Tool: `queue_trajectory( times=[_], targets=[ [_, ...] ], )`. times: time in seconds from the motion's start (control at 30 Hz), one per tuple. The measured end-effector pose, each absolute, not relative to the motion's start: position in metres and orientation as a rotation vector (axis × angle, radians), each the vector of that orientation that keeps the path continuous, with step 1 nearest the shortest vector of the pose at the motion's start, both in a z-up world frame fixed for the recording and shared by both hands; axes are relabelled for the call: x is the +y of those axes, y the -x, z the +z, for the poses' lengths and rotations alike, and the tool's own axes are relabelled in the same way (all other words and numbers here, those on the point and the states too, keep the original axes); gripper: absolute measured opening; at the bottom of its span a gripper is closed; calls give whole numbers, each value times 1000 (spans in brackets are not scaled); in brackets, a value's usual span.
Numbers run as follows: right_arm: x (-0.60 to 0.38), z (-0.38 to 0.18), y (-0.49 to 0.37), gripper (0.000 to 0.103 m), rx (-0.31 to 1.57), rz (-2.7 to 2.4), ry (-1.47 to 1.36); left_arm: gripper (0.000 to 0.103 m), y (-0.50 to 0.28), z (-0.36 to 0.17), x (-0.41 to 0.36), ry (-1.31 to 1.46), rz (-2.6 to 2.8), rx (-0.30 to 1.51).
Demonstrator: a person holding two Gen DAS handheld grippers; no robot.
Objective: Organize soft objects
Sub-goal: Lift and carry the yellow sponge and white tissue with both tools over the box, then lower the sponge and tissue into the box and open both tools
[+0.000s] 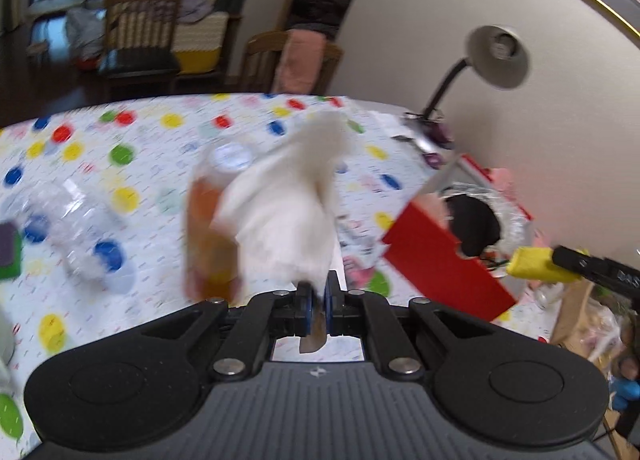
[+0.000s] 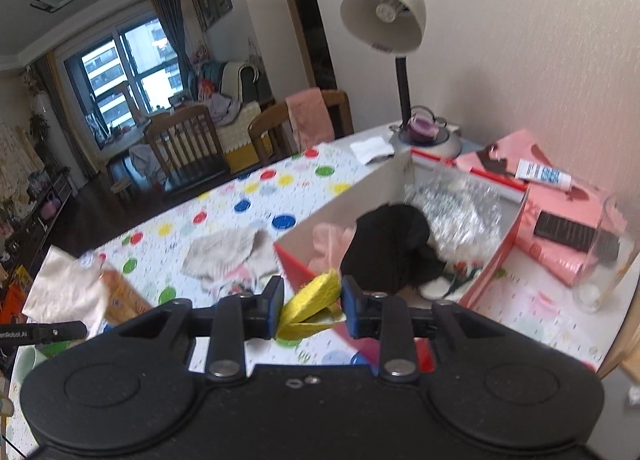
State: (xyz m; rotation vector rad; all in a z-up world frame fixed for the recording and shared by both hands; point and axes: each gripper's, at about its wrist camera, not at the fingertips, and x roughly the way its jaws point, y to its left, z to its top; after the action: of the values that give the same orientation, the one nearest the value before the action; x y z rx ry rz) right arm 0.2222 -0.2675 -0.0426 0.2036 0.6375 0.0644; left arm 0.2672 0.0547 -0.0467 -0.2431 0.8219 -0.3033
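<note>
My left gripper (image 1: 317, 290) is shut on a white cloth (image 1: 288, 203) and holds it up above the polka-dot table; the cloth also shows in the right wrist view (image 2: 68, 292). My right gripper (image 2: 311, 302) is shut on a folded yellow cloth (image 2: 314, 296) at the near edge of the red box (image 2: 496, 264); the cloth also shows in the left wrist view (image 1: 532, 264). The box holds a black cloth (image 2: 390, 248), a pink cloth (image 2: 330, 244) and silver foil (image 2: 460, 199). A grey-white cloth (image 2: 228, 256) lies on the table left of the box.
An orange-filled bottle (image 1: 214, 219) stands behind the white cloth. A crushed clear plastic bottle (image 1: 76, 232) lies at the left. A desk lamp (image 2: 394, 31) stands at the back. A pink box (image 2: 560, 211) with a tube and a drinking glass (image 2: 604, 256) are right of the red box.
</note>
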Motion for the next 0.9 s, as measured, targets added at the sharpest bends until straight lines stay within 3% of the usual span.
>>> queue_trajectory(
  times=[0.5,0.9],
  targets=[
    [-334,-47,-257,29,610,69,-231,6,-319,-24,-64,142,-448,841],
    [-364,-83,-296,29,768,161,-147,6,-381,-46,-158,70,-495,939]
  ],
)
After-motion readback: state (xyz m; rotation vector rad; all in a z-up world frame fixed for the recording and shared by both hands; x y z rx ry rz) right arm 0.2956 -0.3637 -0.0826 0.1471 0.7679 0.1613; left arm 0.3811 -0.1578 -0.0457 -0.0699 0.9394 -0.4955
